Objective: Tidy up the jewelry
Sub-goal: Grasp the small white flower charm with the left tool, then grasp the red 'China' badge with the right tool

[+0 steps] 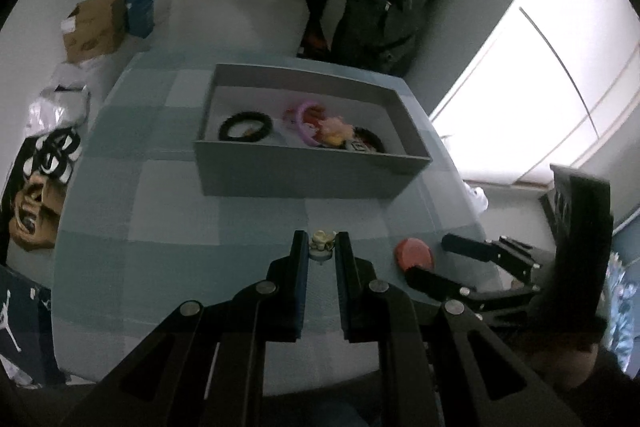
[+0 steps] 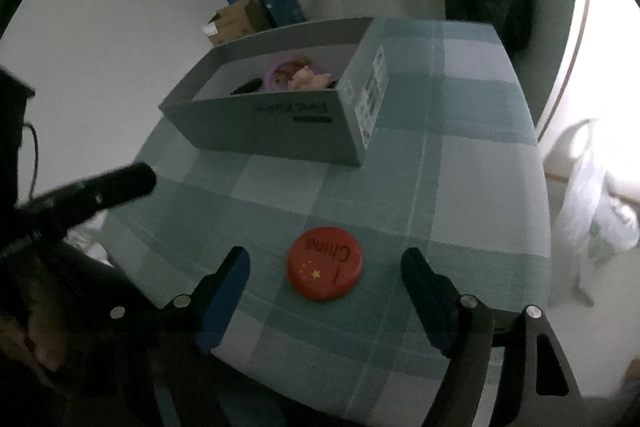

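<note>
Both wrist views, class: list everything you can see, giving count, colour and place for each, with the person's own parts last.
Cardboard box: one, grey, open, far side of the table.
Beaded bracelet: one, black, left inside the box.
Ring-shaped piece: one, purple, middle of the box.
Pink ornament: one, beside the purple ring; details blurred.
Round badge: one, red, marked "China", on the table between the right gripper's fingers.
Small trinket: one, cream, between the left gripper's fingertips.
Tablecloth: one, teal checked.
Left gripper: black, fingers close around the trinket.
Right gripper: black, open.
</note>
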The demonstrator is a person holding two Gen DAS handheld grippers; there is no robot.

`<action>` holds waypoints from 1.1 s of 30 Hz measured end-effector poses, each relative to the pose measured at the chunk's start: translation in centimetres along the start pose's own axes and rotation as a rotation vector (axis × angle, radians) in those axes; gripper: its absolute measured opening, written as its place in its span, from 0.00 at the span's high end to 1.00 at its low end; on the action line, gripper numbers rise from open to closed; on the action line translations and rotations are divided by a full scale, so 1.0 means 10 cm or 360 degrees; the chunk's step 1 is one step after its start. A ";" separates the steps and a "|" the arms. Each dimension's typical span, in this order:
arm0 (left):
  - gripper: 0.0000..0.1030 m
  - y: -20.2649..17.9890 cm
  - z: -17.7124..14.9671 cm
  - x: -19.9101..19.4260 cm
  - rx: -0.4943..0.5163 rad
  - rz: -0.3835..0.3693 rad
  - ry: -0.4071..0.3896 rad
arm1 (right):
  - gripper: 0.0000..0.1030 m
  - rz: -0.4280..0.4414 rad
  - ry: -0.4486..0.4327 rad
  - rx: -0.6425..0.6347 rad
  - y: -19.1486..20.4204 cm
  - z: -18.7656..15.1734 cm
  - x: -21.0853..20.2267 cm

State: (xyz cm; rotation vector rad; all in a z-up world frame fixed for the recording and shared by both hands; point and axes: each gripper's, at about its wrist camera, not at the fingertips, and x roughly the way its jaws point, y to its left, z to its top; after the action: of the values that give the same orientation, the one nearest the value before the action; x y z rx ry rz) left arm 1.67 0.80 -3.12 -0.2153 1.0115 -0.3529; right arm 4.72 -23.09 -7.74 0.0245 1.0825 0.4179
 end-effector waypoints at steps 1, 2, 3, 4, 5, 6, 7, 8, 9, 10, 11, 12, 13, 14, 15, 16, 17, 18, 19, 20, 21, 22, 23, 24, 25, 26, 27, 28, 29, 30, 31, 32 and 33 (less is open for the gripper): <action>0.91 0.03 0.00 0.00 -0.0018 -0.0001 -0.0002 | 0.27 -0.0004 0.0003 -0.0015 0.02 0.00 0.01; 0.91 0.05 -0.01 -0.01 -0.0033 -0.0002 0.0000 | 0.28 -0.0021 0.0002 -0.0035 0.04 -0.01 0.01; 0.91 0.08 0.02 -0.01 -0.0045 -0.0002 0.0001 | 0.31 -0.0052 0.0002 -0.0064 0.07 -0.01 0.02; 0.91 0.10 0.03 -0.01 -0.0054 -0.0003 0.0004 | 0.31 -0.0069 0.0001 -0.0084 0.10 -0.01 0.02; 0.91 0.13 0.03 -0.01 -0.0066 -0.0008 0.0004 | 0.32 -0.0091 0.0001 -0.0108 0.12 -0.02 0.03; 0.91 0.14 0.04 -0.01 -0.0076 -0.0014 0.0002 | 0.33 -0.0102 0.0002 -0.0123 0.14 -0.02 0.04; 0.91 0.16 0.05 -0.02 -0.0081 -0.0019 0.0000 | 0.34 -0.0121 0.0002 -0.0148 0.18 -0.02 0.04; 0.91 0.16 0.05 -0.03 -0.0082 -0.0021 -0.0004 | 0.37 -0.0143 0.0003 -0.0173 0.20 -0.03 0.05; 0.91 0.16 0.06 -0.04 -0.0080 -0.0020 -0.0011 | 0.38 -0.0172 0.0002 -0.0205 0.24 -0.04 0.06; 0.91 0.16 0.07 -0.05 -0.0075 -0.0019 -0.0019 | 0.38 -0.0203 0.0003 -0.0244 0.29 -0.07 0.06; 0.91 0.16 0.07 -0.06 -0.0072 -0.0020 -0.0026 | 0.39 -0.0222 0.0003 -0.0274 0.33 -0.09 0.07; 0.91 0.17 0.08 -0.07 -0.0070 -0.0021 -0.0031 | 0.42 -0.0241 0.0001 -0.0305 0.36 -0.10 0.08; 0.91 0.17 0.08 -0.08 -0.0069 -0.0021 -0.0035 | 0.44 -0.0253 -0.0002 -0.0321 0.39 -0.11 0.08; 0.91 0.17 0.08 -0.08 -0.0068 -0.0021 -0.0038 | 0.45 -0.0266 -0.0003 -0.0335 0.41 -0.12 0.09; 0.91 0.18 0.09 -0.09 -0.0069 -0.0024 -0.0040 | 0.46 -0.0279 -0.0002 -0.0347 0.42 -0.13 0.09; 0.91 0.19 0.09 -0.09 -0.0070 -0.0027 -0.0040 | 0.48 -0.0279 0.0000 -0.0353 0.44 -0.14 0.09; 0.91 0.19 0.10 -0.09 -0.0072 -0.0029 -0.0040 | 0.52 -0.0271 0.0005 -0.0356 0.45 -0.14 0.09; 0.91 0.20 0.10 -0.09 -0.0074 -0.0030 -0.0042 | 0.59 -0.0268 0.0012 -0.0362 0.46 -0.14 0.09; 0.91 0.20 0.10 -0.09 -0.0074 -0.0032 -0.0041 | 0.59 -0.0267 0.0012 -0.0368 0.47 -0.14 0.10; 0.91 0.21 0.10 -0.09 -0.0074 -0.0034 -0.0038 | 0.59 -0.0269 0.0013 -0.0374 0.48 -0.15 0.10; 0.91 0.21 0.10 -0.08 -0.0073 -0.0033 -0.0036 | 0.59 -0.0272 0.0011 -0.0377 0.48 -0.14 0.09; 0.91 0.21 0.10 -0.08 -0.0073 -0.0030 -0.0035 | 0.59 -0.0268 0.0009 -0.0374 0.48 -0.14 0.09; 0.91 0.21 0.10 -0.08 -0.0075 -0.0029 -0.0034 | 0.59 -0.0259 0.0008 -0.0370 0.47 -0.13 0.09; 0.91 0.21 0.10 -0.07 -0.0079 -0.0030 -0.0031 | 0.60 -0.0250 0.0006 -0.0360 0.46 -0.12 0.09; 0.91 0.22 0.10 -0.07 -0.0080 -0.0030 -0.0029 | 0.60 -0.0221 0.0005 -0.0334 0.45 -0.11 0.07; 0.91 0.22 0.11 -0.06 -0.0080 -0.0030 -0.0028 | 0.60 -0.0188 0.0004 -0.0310 0.43 -0.10 0.07; 0.91 0.22 0.11 -0.06 -0.0080 -0.0030 -0.0028 | 0.60 -0.0157 0.0001 -0.0284 0.40 -0.09 0.06; 0.91 0.22 0.11 -0.06 -0.0080 -0.0028 -0.0030 | 0.60 -0.0143 -0.0003 -0.0271 0.38 -0.08 0.06; 0.91 0.22 0.11 -0.06 -0.0080 -0.0029 -0.0031 | 0.60 -0.0136 -0.0003 -0.0266 0.38 -0.07 0.06; 0.91 0.22 0.11 -0.06 -0.0079 -0.0033 -0.0029 | 0.60 -0.0127 -0.0003 -0.0262 0.38 -0.07 0.06; 0.91 0.22 0.11 -0.07 -0.0078 -0.0032 -0.0031 | 0.60 -0.0107 -0.0012 -0.0256 0.38 -0.07 0.04; 0.91 0.22 0.11 -0.07 -0.0078 -0.0030 -0.0034 | 0.60 -0.0089 -0.0018 -0.0253 0.39 -0.06 0.03; 0.91 0.21 0.11 -0.06 -0.0077 -0.0031 -0.0033 | 0.60 -0.0076 -0.0026 -0.0251 0.40 -0.05 0.02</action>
State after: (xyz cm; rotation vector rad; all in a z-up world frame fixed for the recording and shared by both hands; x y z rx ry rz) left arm 2.72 2.99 -2.81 -0.2721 0.9986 -0.3434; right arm 3.08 -19.42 -7.28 -0.1371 1.0293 0.4581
